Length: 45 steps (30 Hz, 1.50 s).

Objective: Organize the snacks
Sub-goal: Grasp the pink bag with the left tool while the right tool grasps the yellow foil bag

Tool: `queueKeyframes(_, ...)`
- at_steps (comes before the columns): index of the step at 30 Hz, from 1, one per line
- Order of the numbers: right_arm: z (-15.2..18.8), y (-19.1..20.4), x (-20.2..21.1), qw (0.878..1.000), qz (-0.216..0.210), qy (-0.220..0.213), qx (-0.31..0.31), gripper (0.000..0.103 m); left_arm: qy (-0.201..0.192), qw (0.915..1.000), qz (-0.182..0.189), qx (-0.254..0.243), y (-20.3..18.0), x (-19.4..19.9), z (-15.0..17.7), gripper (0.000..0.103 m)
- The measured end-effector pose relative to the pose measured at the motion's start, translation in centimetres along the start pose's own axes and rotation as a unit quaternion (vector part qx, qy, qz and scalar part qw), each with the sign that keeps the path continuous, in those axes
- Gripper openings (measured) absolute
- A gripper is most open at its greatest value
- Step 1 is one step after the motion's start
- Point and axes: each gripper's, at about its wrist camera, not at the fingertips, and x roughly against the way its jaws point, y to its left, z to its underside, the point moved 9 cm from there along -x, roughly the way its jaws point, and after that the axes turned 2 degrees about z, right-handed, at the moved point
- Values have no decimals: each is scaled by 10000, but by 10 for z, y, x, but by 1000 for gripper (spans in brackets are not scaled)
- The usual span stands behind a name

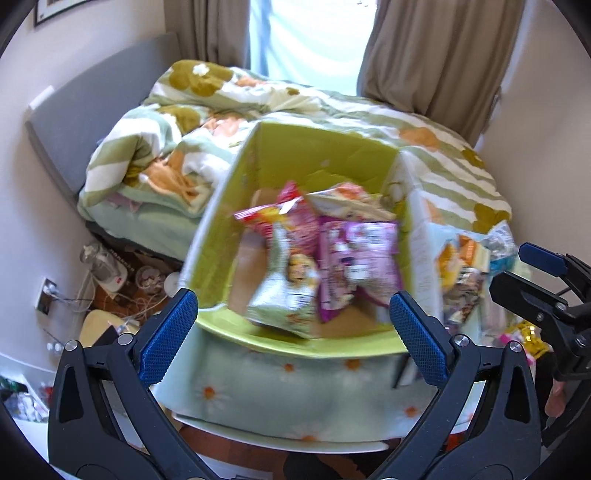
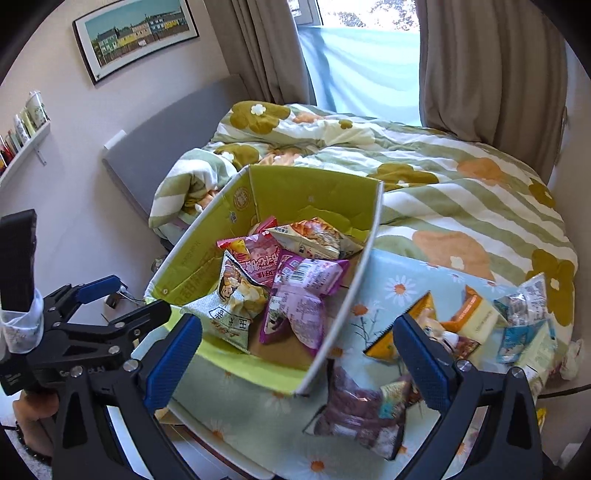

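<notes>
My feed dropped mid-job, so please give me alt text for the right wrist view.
The open right gripper hangs empty above a green cardboard box holding several snack packets. More loose packets lie right of the box on a daisy-print cloth. A rumpled bed is behind, and the left gripper is at left.

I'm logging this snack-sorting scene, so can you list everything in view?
cardboard box: one, lime-green inside, on the flowered cloth, open.
snack packets in the box: at least four; pink, purple, pale green, cream-orange.
loose snack packets: several; orange, cream, blue, silver, dark purple; right of the box.
flowered cloth: one, pale blue-green, under box and packets.
bed quilt: one, green-white stripes with flowers, behind the box.
headboard: one, grey, against the wall.
curtains: two, beige, flanking the window.
framed picture: one, row of houses, on the wall.
wall shelf: one, white, holding small items.
left claw: open, empty.
right claw: open, empty.
</notes>
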Motion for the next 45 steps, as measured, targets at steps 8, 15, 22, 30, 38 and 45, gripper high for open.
queueKeyframes(8,27,-78,75,9987,276,-226,-357,103,-120,9980,507,-365,-101,15,5,103)
queueKeyframes(15,65,-170,124,9949,807,-182,-571,103,96,9918,1001,-788,-203,6,29,103)
queueKeyframes(22,106,-242,141,9932,973,21,-633,103,507,9816,1468,-1108,-294,-19,70,103)
queueKeyframes(30,149,-296,112,9940,858,540,-422,103,1117,9625,1900,-1584,-376,-64,141,103)
queueKeyframes(38,189,-318,68,9916,671,1029,-413,96,1427,9560,2038,-1556,-410,-112,185,103)
queueKeyframes(45,205,-327,45,9900,622,1174,-475,92,1482,9607,2000,-1231,-414,-145,200,103)
